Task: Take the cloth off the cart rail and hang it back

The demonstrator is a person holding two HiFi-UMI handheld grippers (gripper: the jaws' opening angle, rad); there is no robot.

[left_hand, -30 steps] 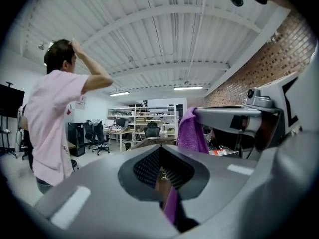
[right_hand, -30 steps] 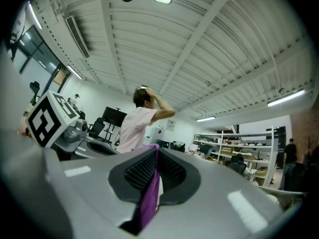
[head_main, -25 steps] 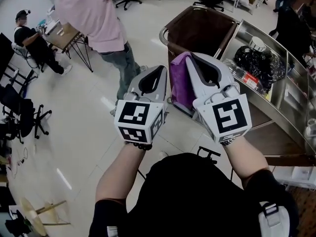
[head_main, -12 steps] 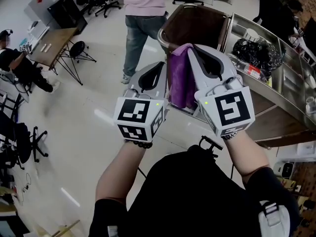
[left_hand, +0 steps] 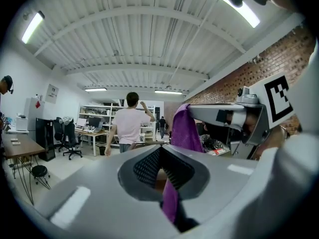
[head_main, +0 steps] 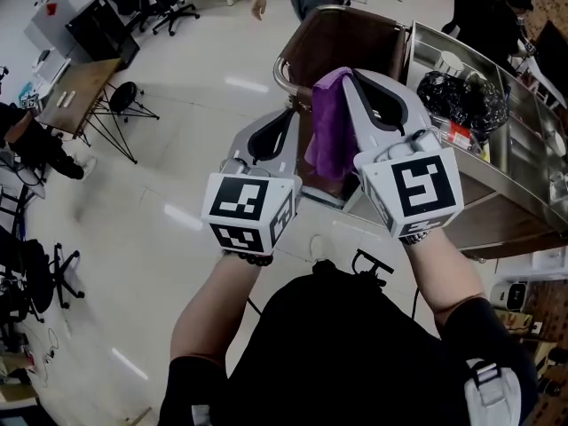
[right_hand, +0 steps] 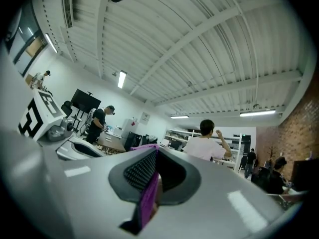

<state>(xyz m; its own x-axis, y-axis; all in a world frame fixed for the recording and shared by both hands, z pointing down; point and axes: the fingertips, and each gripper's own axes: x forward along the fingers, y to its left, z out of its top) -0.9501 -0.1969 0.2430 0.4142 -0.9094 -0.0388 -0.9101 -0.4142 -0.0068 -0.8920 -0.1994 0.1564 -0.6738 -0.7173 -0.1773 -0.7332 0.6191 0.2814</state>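
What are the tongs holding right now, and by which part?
The purple cloth: right tongs pinch its top corner, and left tongs pinch another edge of it.

The soft purple cloth (head_main: pixel 333 122) is one plain violet with no print, showing against the dark brown deep bin (head_main: pixel 351 43) of the silver steel cart (head_main: pixel 519 140). The left gripper (head_main: pixel 290 114) and right gripper (head_main: pixel 350 75) have pale grey shells with black, finely ribbed jaw linings. Each marker cube (head_main: pixel 248 209) bears black squares on white. On the cart's shelf lies a glossy black bag (head_main: pixel 457 96). Left of the cart, the tiled floor (head_main: pixel 177 167) is shiny cream. The person's shirt (head_main: pixel 346 353) is black.
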